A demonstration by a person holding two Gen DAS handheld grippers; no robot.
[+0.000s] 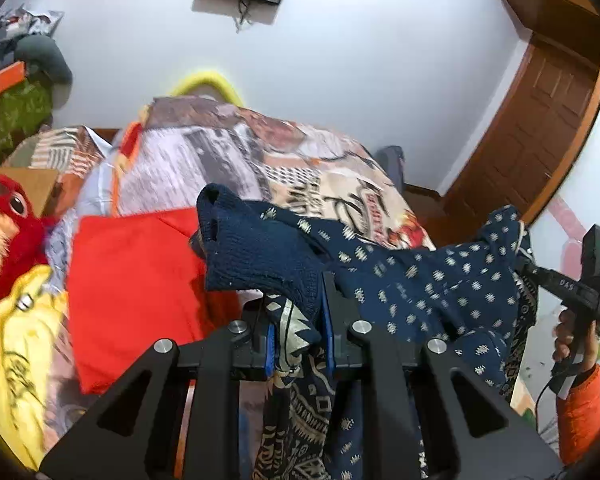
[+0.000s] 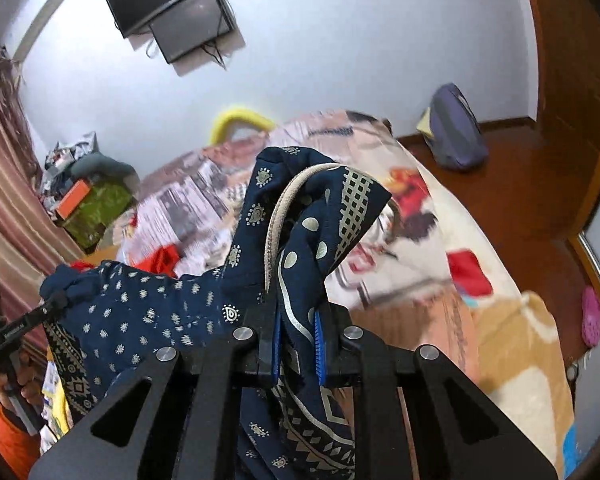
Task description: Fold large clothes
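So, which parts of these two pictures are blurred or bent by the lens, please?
Left wrist view: the door bows into a curve, the yellow cloth at the left edge is smeared, and the navy printed garment is fairly sharp. Right wrist view: the bedspread is motion-blurred, the garment stays crisp, and the corners are dark.

Navy garment (image 1: 412,280) with pale printed motifs, bunched, hanging stretched above bed, possibly a dress
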